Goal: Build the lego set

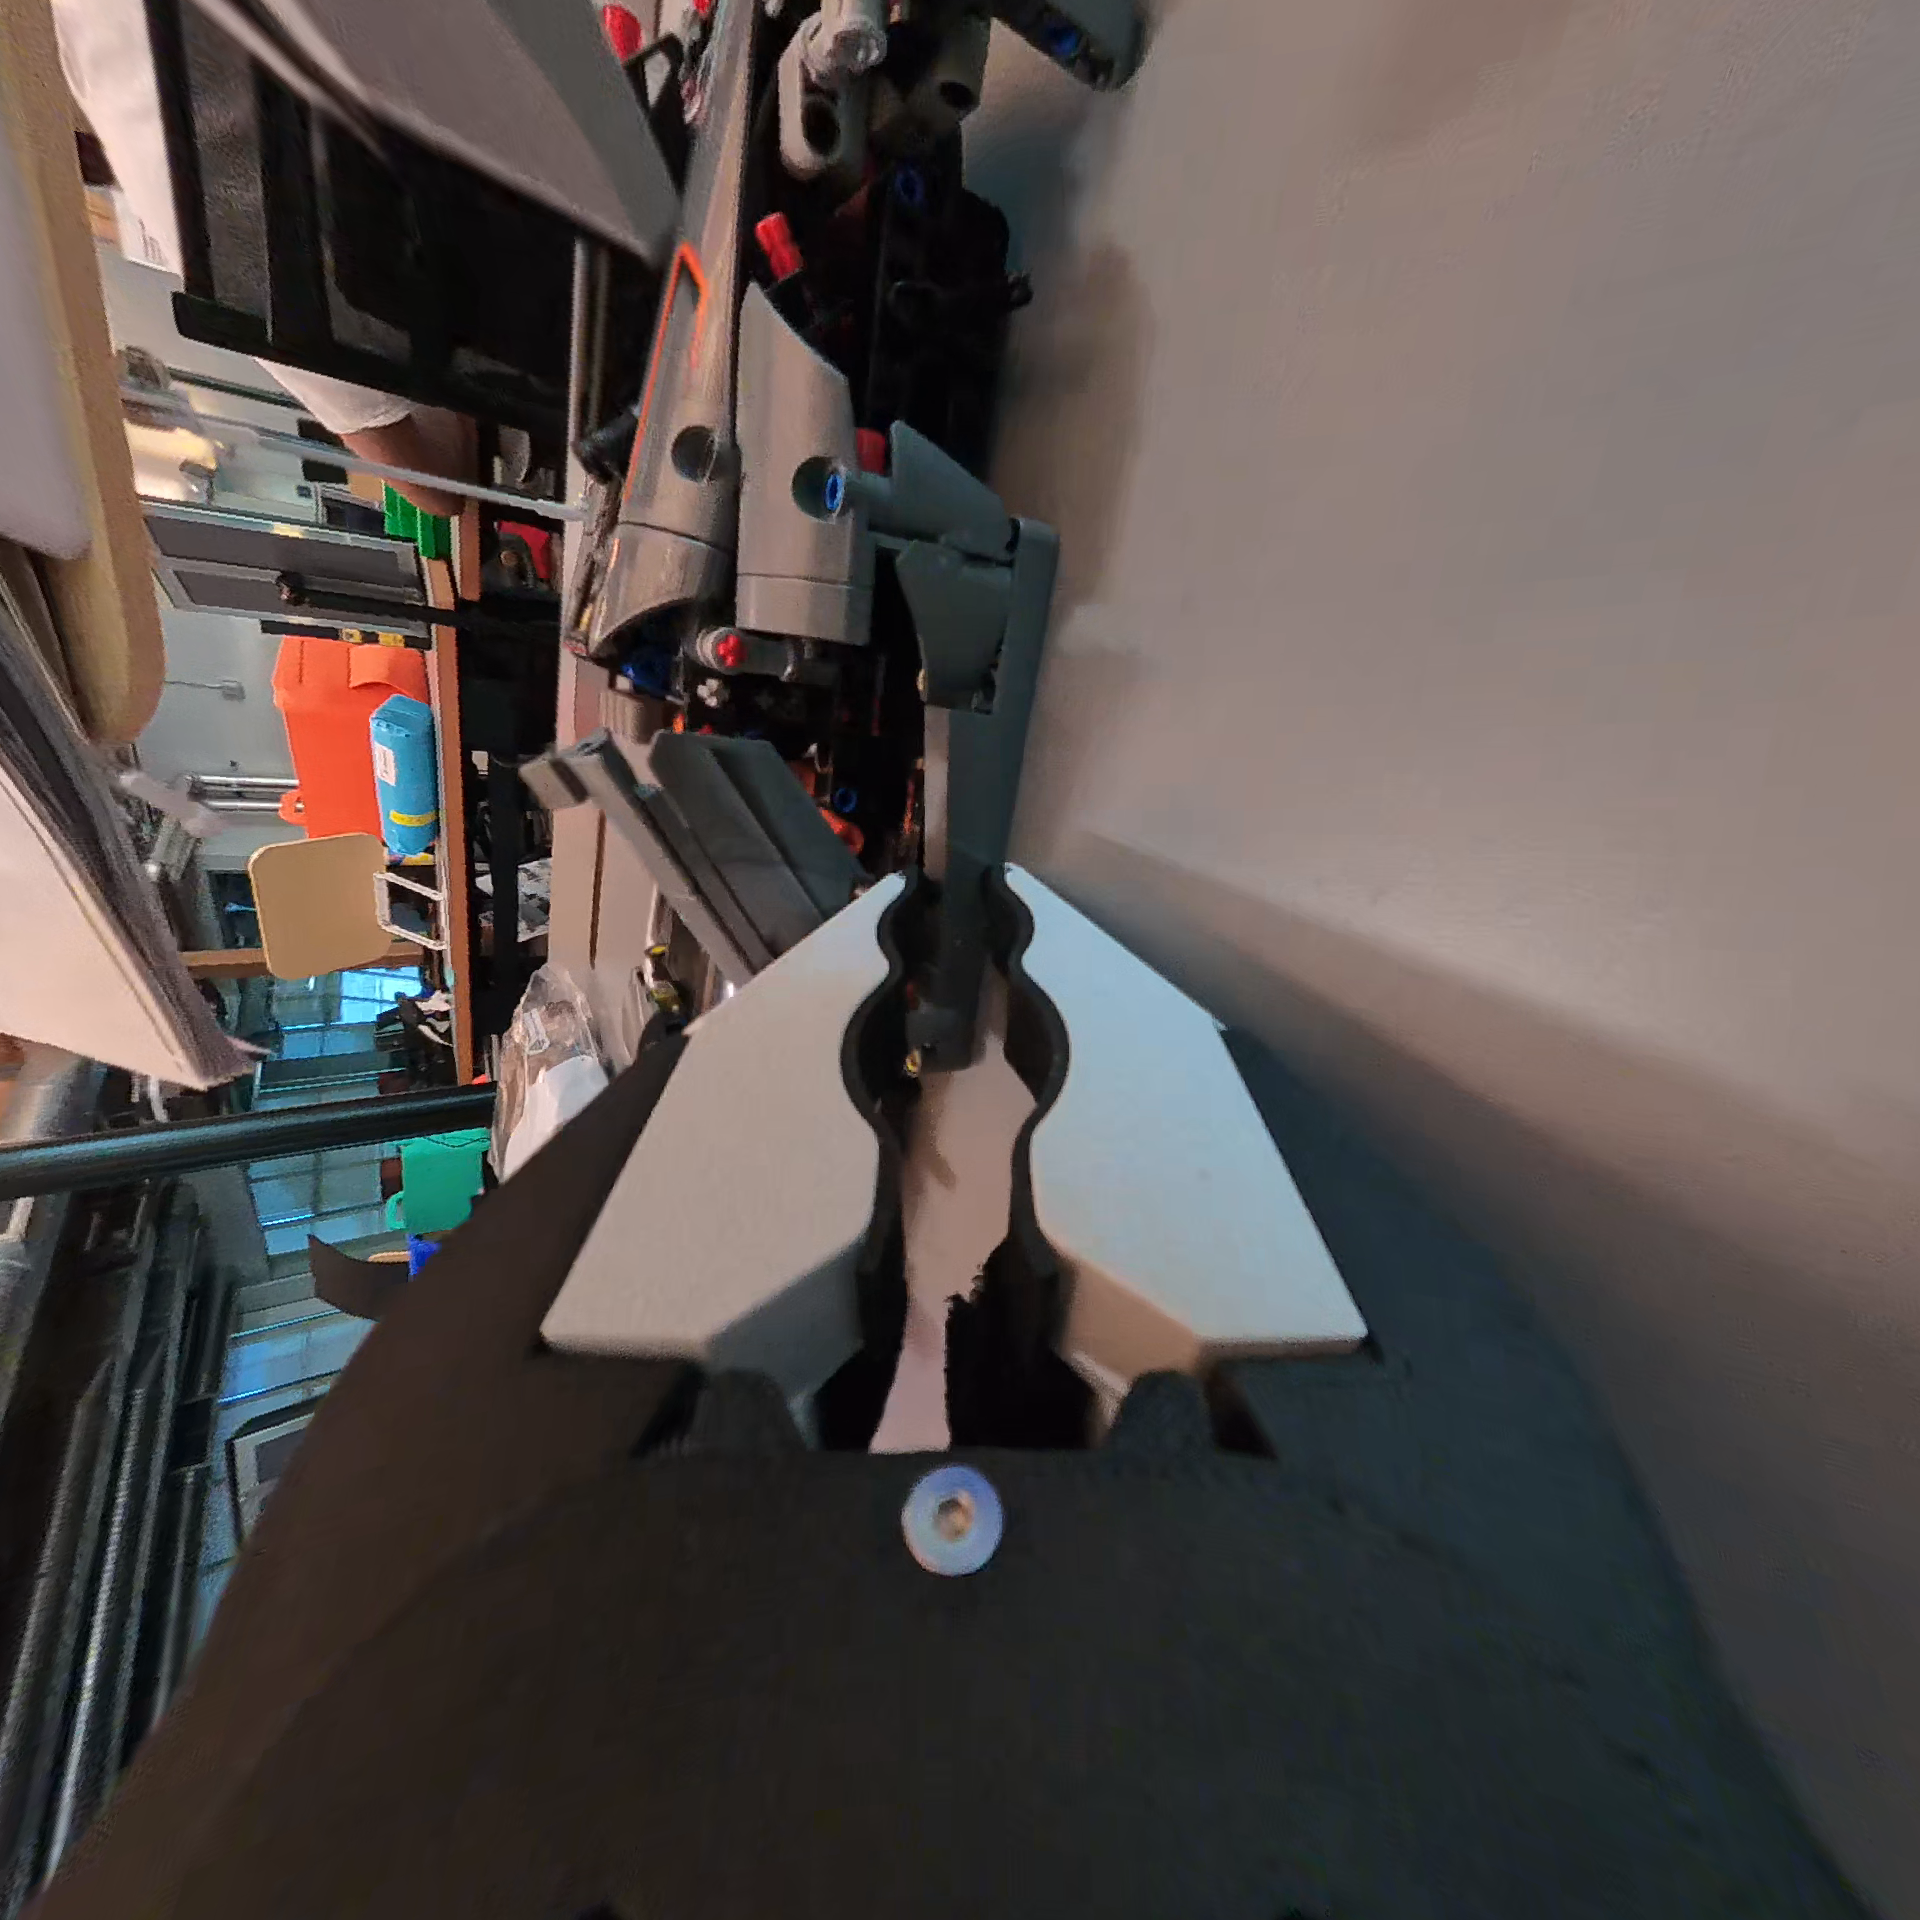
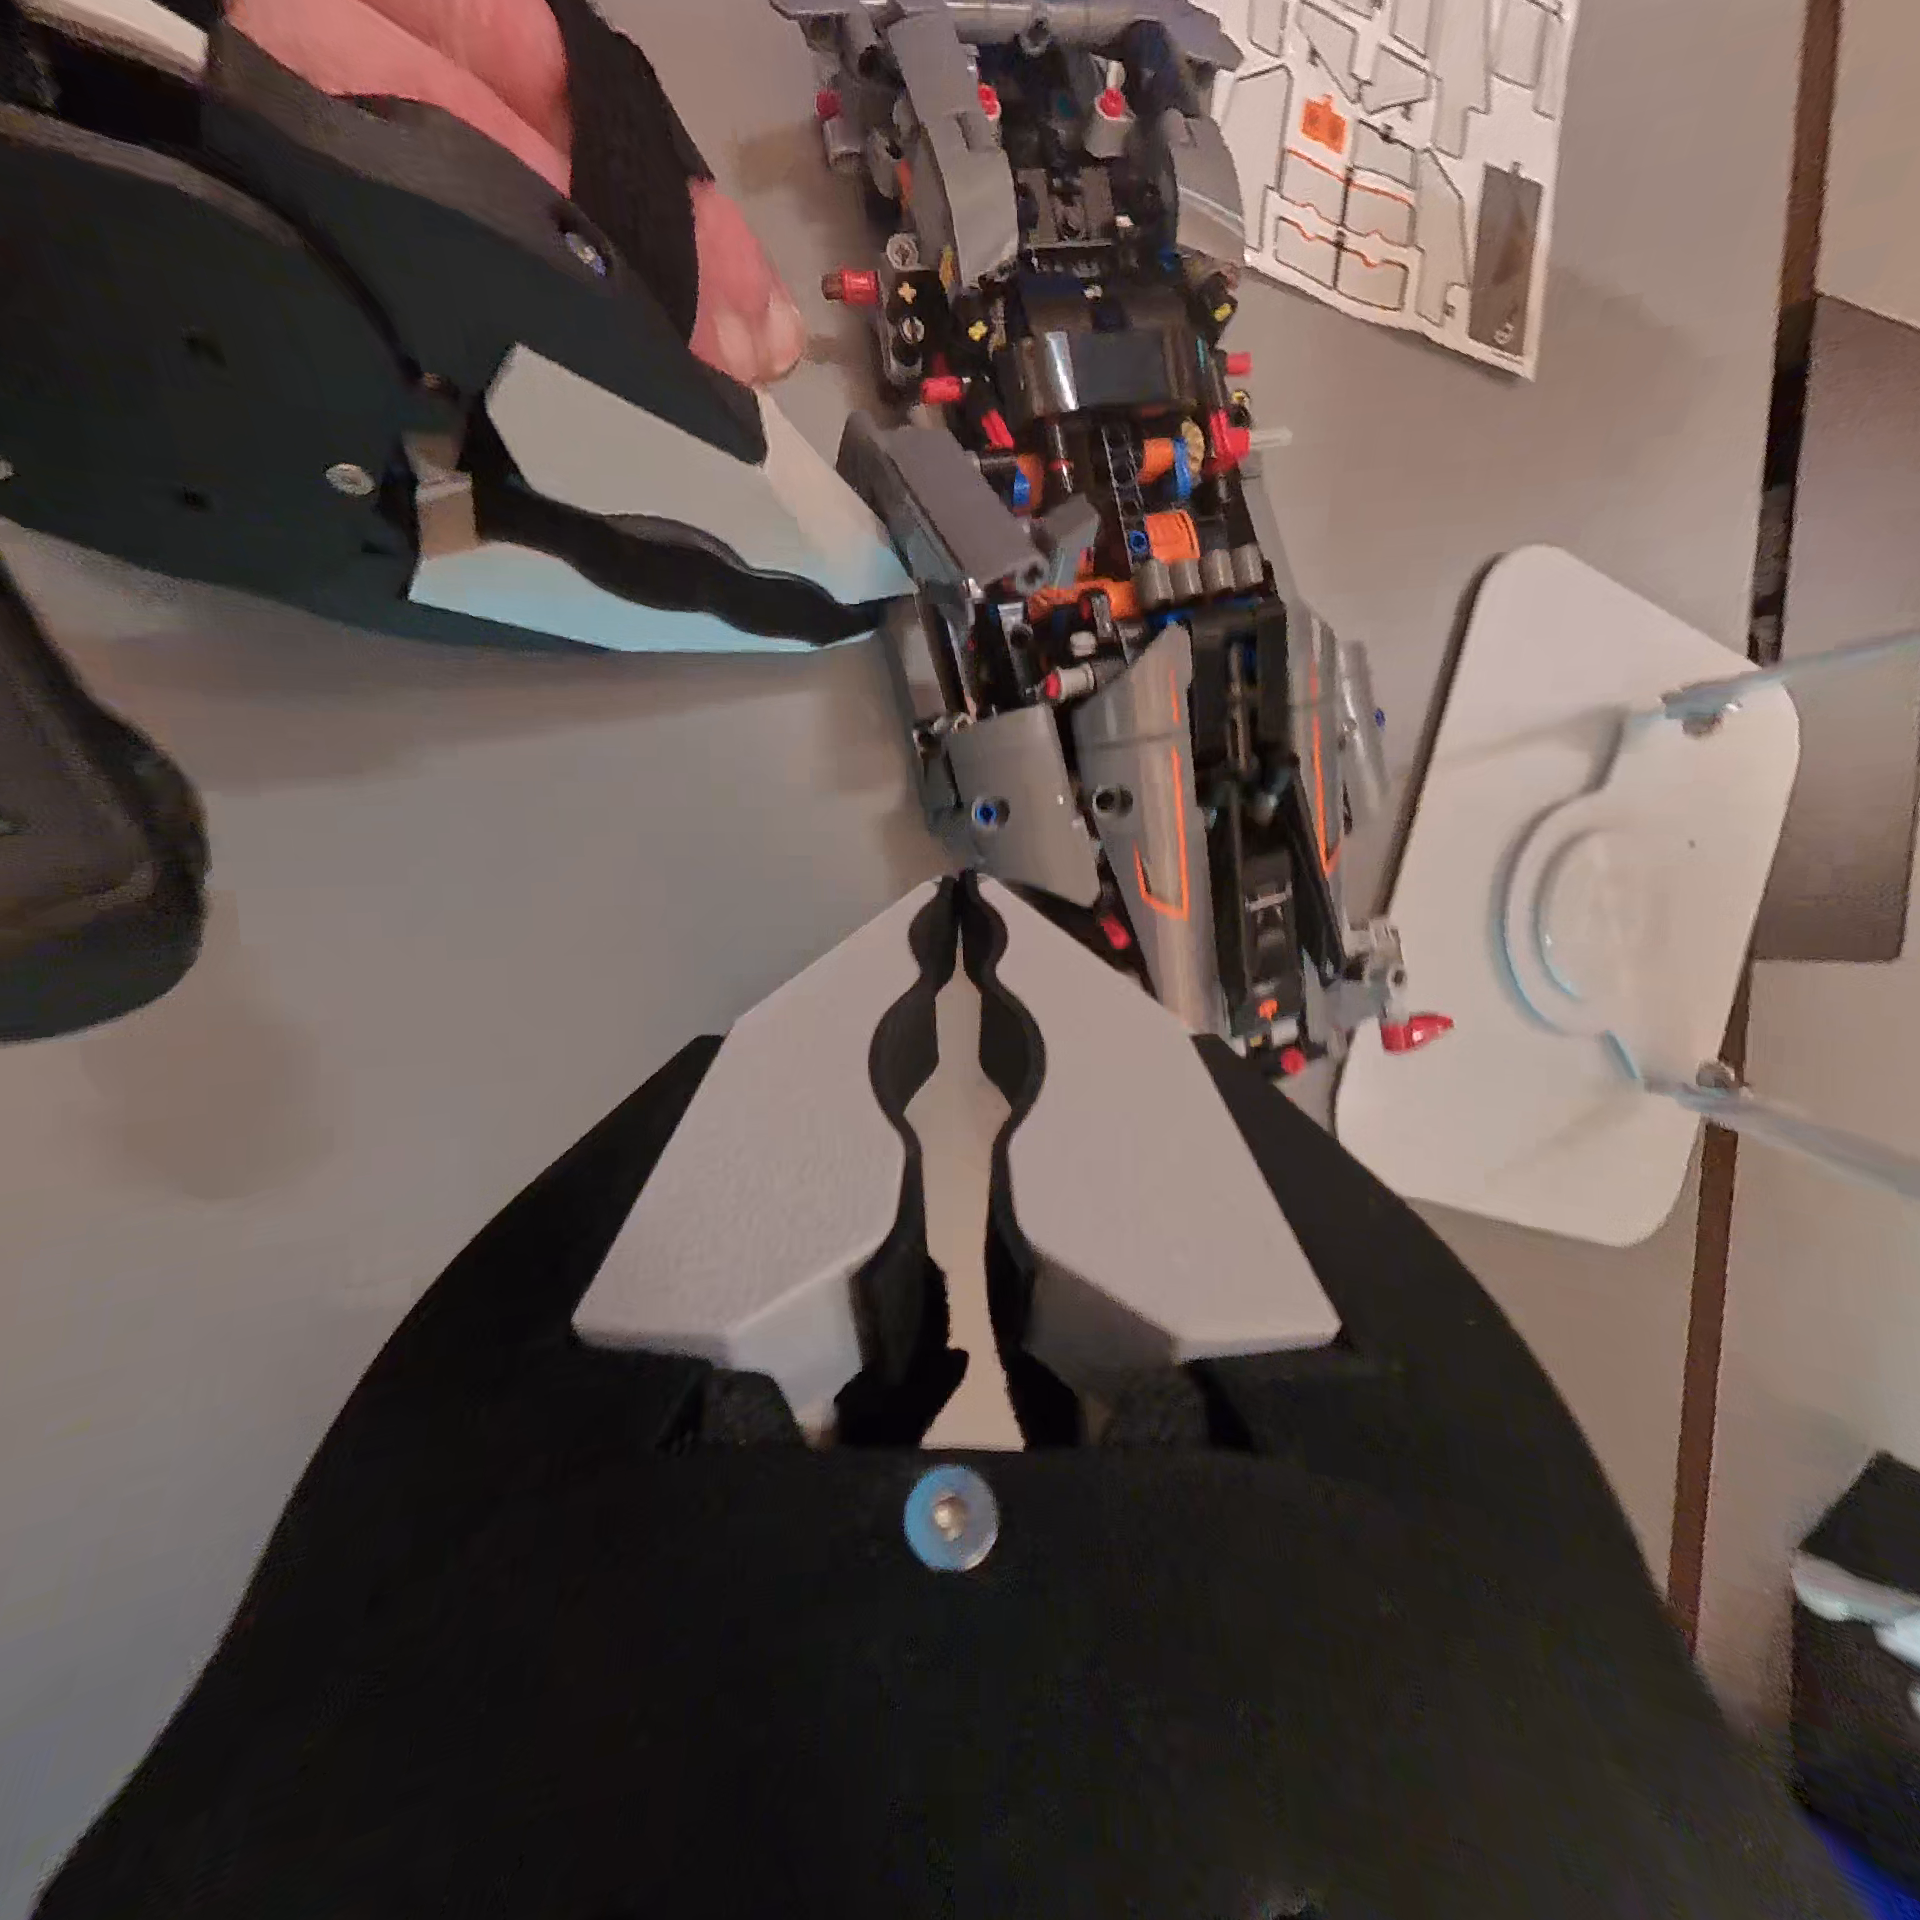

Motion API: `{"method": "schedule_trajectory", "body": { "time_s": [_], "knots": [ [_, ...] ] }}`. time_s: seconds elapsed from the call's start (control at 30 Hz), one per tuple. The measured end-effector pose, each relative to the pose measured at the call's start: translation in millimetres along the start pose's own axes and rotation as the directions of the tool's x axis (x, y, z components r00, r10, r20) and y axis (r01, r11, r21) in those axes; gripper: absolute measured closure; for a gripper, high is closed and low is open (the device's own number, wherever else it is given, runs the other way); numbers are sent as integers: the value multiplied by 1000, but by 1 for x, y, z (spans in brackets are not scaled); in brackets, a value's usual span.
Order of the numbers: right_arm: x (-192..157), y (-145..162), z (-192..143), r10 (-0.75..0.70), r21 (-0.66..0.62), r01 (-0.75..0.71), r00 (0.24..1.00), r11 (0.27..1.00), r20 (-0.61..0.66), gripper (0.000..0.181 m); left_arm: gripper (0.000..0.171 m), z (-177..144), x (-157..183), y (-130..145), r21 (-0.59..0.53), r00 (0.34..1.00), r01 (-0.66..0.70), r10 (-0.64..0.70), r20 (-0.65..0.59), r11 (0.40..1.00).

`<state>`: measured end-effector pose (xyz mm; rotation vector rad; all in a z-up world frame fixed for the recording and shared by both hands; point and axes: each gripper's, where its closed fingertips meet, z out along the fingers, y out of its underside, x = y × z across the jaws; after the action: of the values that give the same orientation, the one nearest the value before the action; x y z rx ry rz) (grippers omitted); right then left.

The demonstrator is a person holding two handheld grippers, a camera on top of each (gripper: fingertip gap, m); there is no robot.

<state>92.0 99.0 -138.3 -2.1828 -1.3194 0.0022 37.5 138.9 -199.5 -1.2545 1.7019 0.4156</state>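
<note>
A partly built grey, black and orange lego car (image 2: 1122, 520) lies on the grey table (image 2: 468, 935). In the left wrist view the car (image 1: 790, 488) appears turned on its side. My left gripper (image 1: 956, 883) is shut on a dark grey beam (image 1: 982, 769) that sticks out from the car's side. It also shows in the right wrist view (image 2: 878, 608), held by a hand, at the car's left side. My right gripper (image 2: 961, 883) is shut, with its tips against the lower corner of a grey side panel (image 2: 1003, 790). I see nothing between its pads.
A sticker sheet (image 2: 1392, 177) lies right of the car's far end. A white stand base (image 2: 1558, 894) with metal rods sits close to the car's right side. A dark object (image 2: 1860, 1621) is at the lower right. An orange case (image 1: 332, 727) stands far behind. The left gripper's tips are roughly 10 cm from the right gripper's.
</note>
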Motion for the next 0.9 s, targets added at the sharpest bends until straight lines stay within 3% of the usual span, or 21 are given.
{"method": "schedule_trajectory", "body": {
  "time_s": [0.23,0.37,0.5,0.53,0.7,0.9],
  "knots": [
    [-23,12,-31,1,33,0,999,999,-39,181,158,-4,0,-1,-7,1000,-7,7,7,1000],
    [-34,20,-47,14,50,-11,998,999,-66,181,152,-27,-7,-2,98,993,121,-120,-16,988],
    [-47,22,-59,43,111,-36,997,993,-63,181,120,-37,-40,-6,190,972,206,-223,70,960],
    [-49,22,-59,54,125,-47,997,991,-59,181,123,-35,-41,-7,188,972,219,-231,49,958],
    [-59,28,-59,104,168,-94,993,981,-48,181,126,-20,-22,-18,160,986,165,-159,-49,973],
    [-72,35,-65,131,203,-120,991,972,-40,181,115,-12,-5,-25,135,986,142,-128,-106,981]
  ]
}}
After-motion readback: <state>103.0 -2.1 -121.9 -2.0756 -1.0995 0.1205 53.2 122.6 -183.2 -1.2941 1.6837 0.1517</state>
